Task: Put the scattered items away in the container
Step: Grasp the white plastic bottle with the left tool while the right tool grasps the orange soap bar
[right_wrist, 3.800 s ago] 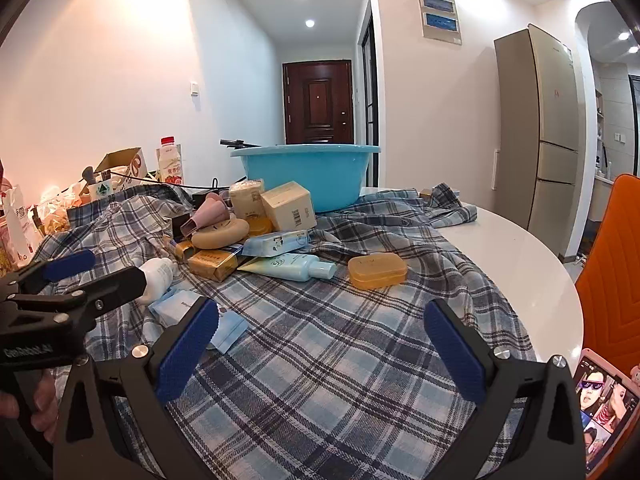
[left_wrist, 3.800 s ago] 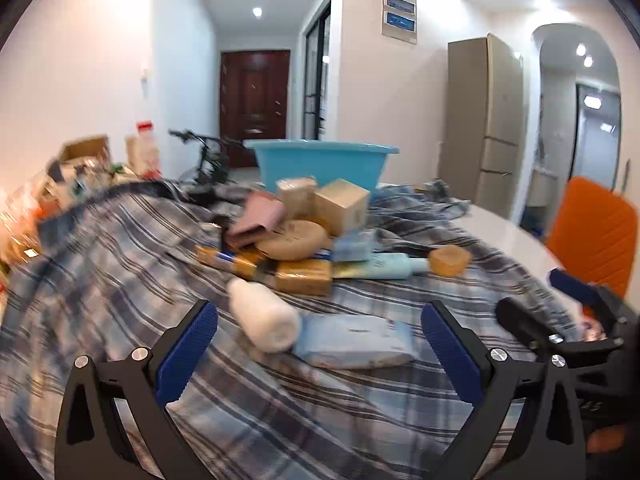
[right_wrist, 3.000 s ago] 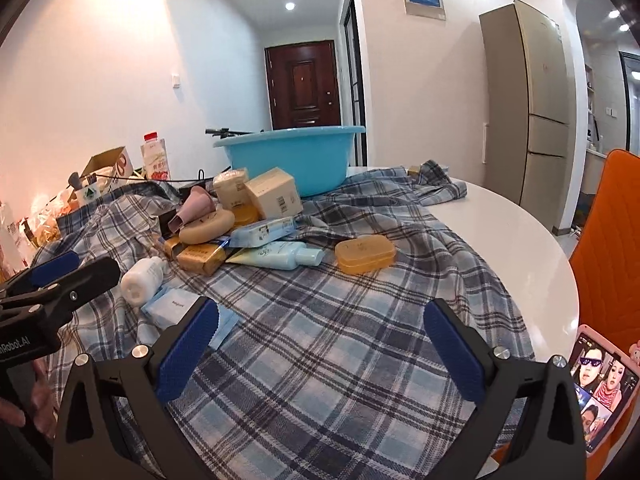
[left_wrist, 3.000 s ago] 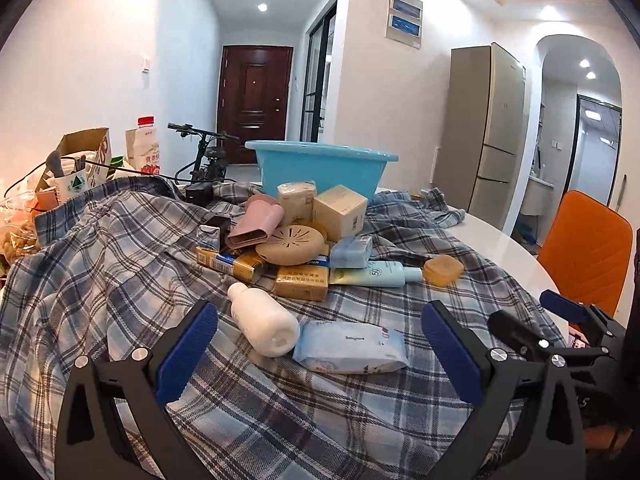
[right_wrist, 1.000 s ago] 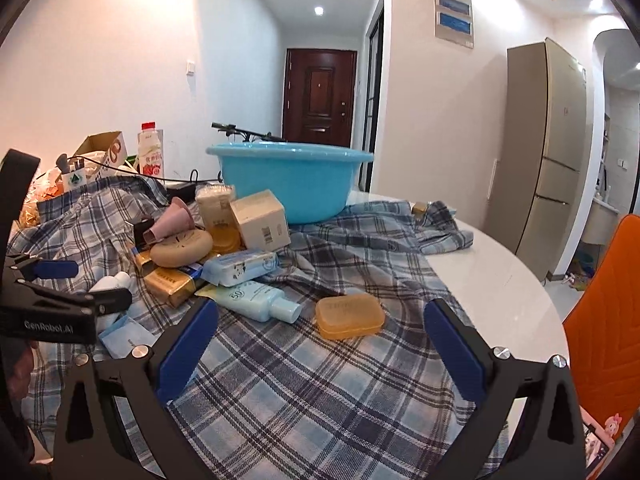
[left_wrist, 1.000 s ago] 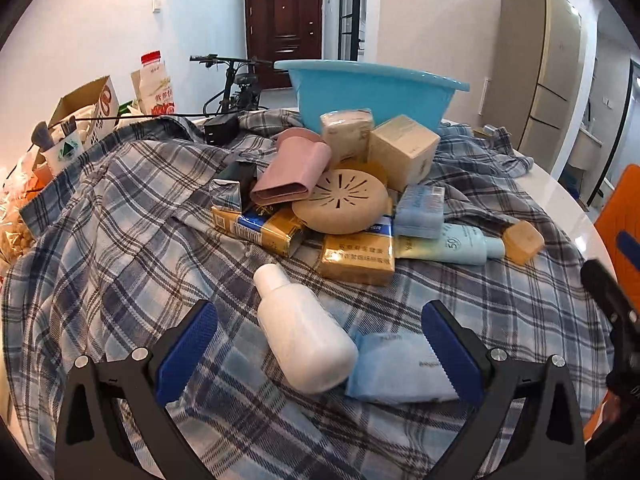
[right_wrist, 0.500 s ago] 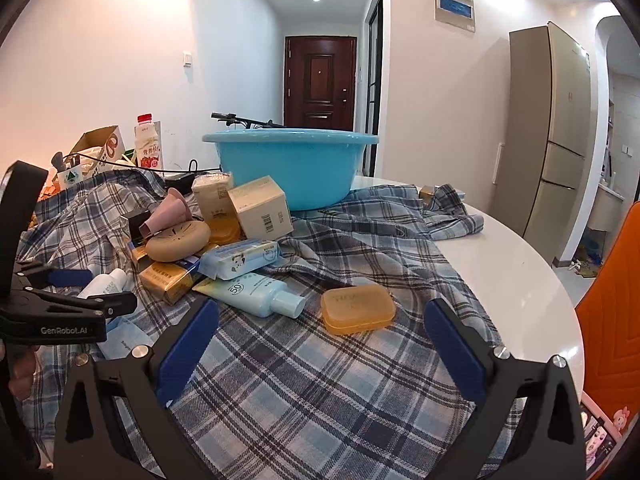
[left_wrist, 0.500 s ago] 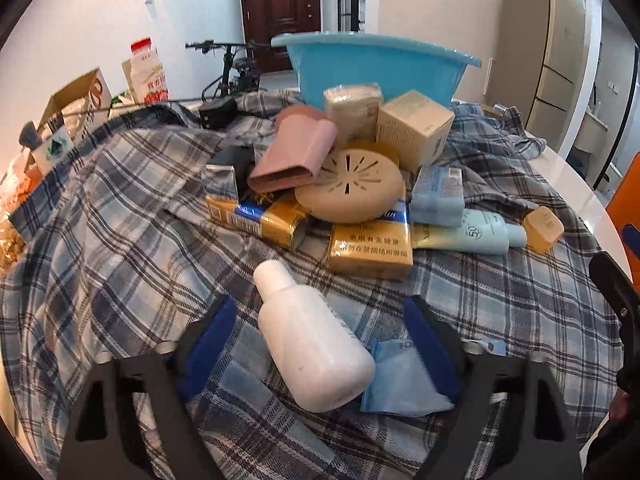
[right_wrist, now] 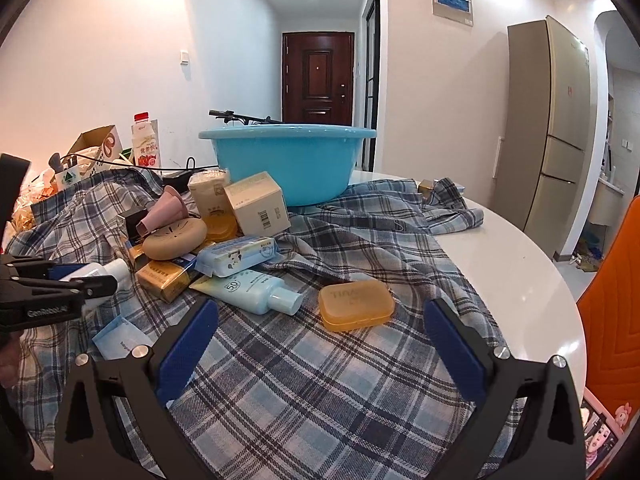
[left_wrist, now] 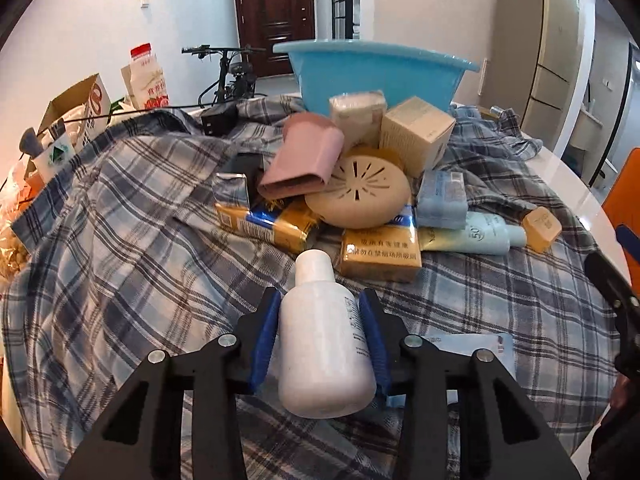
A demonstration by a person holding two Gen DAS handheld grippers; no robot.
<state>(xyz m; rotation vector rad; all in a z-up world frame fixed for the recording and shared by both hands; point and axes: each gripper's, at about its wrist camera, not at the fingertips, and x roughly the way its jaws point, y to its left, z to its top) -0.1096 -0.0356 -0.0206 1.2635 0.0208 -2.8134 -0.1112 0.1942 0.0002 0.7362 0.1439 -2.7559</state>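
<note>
My left gripper [left_wrist: 320, 300] is shut on a white bottle [left_wrist: 324, 344] lying on the plaid cloth, with a blue pad pressed on each side of it. In the right wrist view the same gripper [right_wrist: 60, 276] and bottle [right_wrist: 108, 270] show at the far left. Beyond lies a pile: pink holder [left_wrist: 304, 160], round beige disc [left_wrist: 356, 196], gold packs [left_wrist: 380, 256], boxes, and a sunscreen tube [right_wrist: 248, 288]. The blue basin [left_wrist: 376, 72] stands behind the pile. My right gripper [right_wrist: 320, 320] is open and holds nothing, just short of an orange soap box [right_wrist: 356, 304].
A plaid shirt [right_wrist: 320, 380] covers the white round table [right_wrist: 520, 264]. A blue wipes pack [left_wrist: 472, 348] lies under the bottle's right side. A milk carton [right_wrist: 146, 144] and cardboard box [right_wrist: 96, 144] stand at far left. An orange chair [right_wrist: 616, 300] is at right.
The left jaws have closed from wide open onto the white bottle. The right gripper has hardly moved.
</note>
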